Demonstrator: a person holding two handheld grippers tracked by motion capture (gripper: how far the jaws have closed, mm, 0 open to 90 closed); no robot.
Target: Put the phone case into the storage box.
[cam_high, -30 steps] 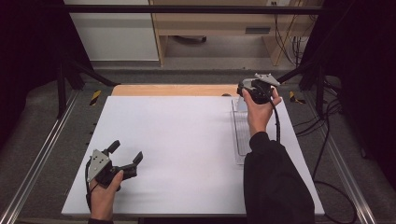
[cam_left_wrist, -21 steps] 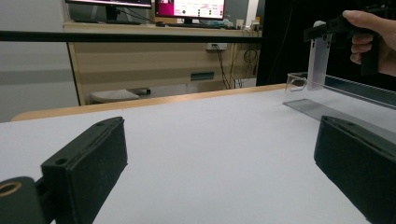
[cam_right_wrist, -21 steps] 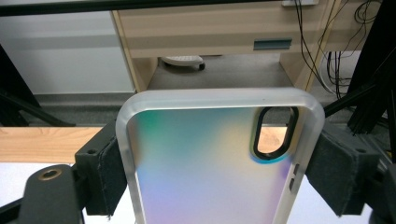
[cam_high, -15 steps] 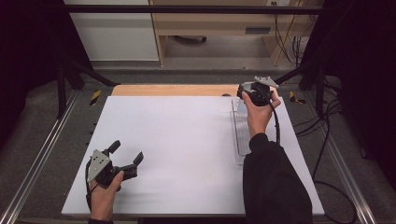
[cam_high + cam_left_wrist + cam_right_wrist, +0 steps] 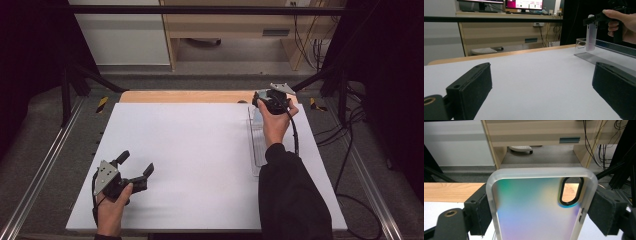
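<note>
The right gripper [image 5: 260,102] stays clamped on the phone case [image 5: 541,207], unmoved; left gripper [image 5: 136,164] remains apart.

Open white table [image 5: 200,150] between both hands; clear rack [image 5: 257,150] along right edge.

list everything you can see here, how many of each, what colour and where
Translucent iridescent phone case: one, frosted rim, oval camera cutout, clamped by its sides in the right hand-held gripper, above the far right of the board.
Clear plastic tray: one, transparent, right side of the board, below the case.
White board: one, white, covering the tabletop.
Wooden strip: one, light brown, along the board's far edge.
Left hand-held gripper: one, black, near left of the board, jaws apart.
Right hand-held gripper: one, black, far right.
</note>
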